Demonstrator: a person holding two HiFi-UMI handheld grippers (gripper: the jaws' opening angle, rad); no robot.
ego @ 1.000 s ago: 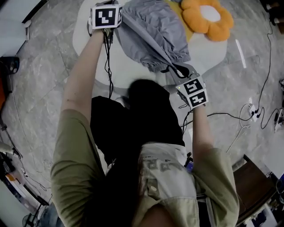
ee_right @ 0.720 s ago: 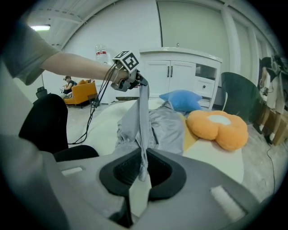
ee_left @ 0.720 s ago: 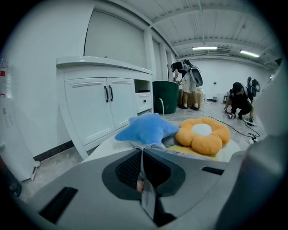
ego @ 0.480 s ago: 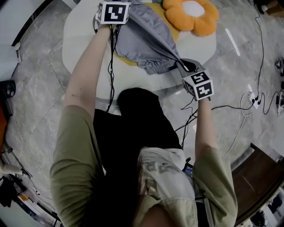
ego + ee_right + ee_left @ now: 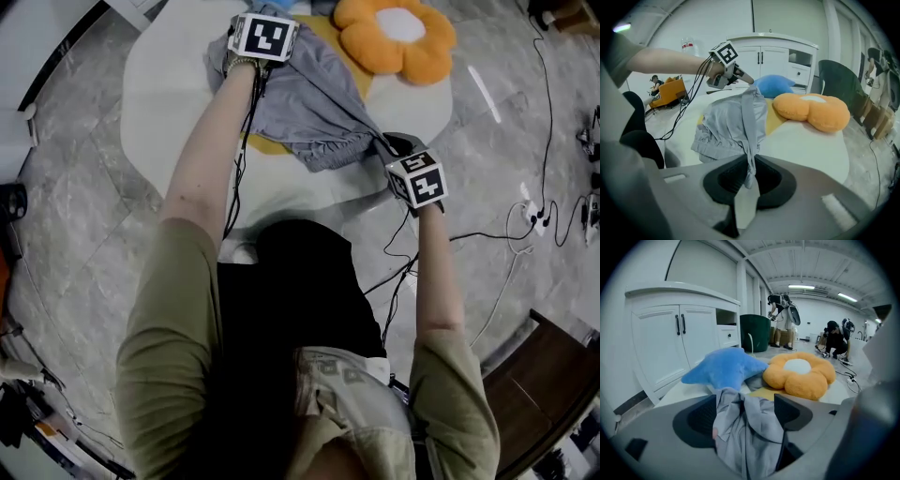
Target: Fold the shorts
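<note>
Room: grey marbled stone floor (image 5: 84, 187) fills most of the head view. A white round-edged table (image 5: 169, 103) sits at upper centre. In the left gripper view a white cabinet (image 5: 679, 338) with dark handles stands at left, and a dark green bin (image 5: 754, 331) beyond it. People (image 5: 836, 336) are at the far end under ceiling strip lights.

On the table: the grey shorts (image 5: 300, 103) are spread at upper centre, over a yellow mat (image 5: 265, 145). An orange flower cushion (image 5: 398, 37) lies just to their upper right. A blue star cushion (image 5: 724, 369) lies beside it, seen past the left jaws. Cables (image 5: 525, 220) trail on the floor at right.

Left gripper (image 5: 745, 408): the jaws stand wide apart, having just opened. A bunch of the grey cloth is loose between them, not pinched.
Right gripper (image 5: 747, 173): the jaws are nearly together, nipping a thin fold of the shorts' edge. The cloth runs taut from there up towards the left gripper.

Versus one second ago: the shorts then hung stretched between both clamped grippers. They now lie lower, with more of the cloth on the table. Both arms have come down, and the left one sits further right in the frame.
</note>
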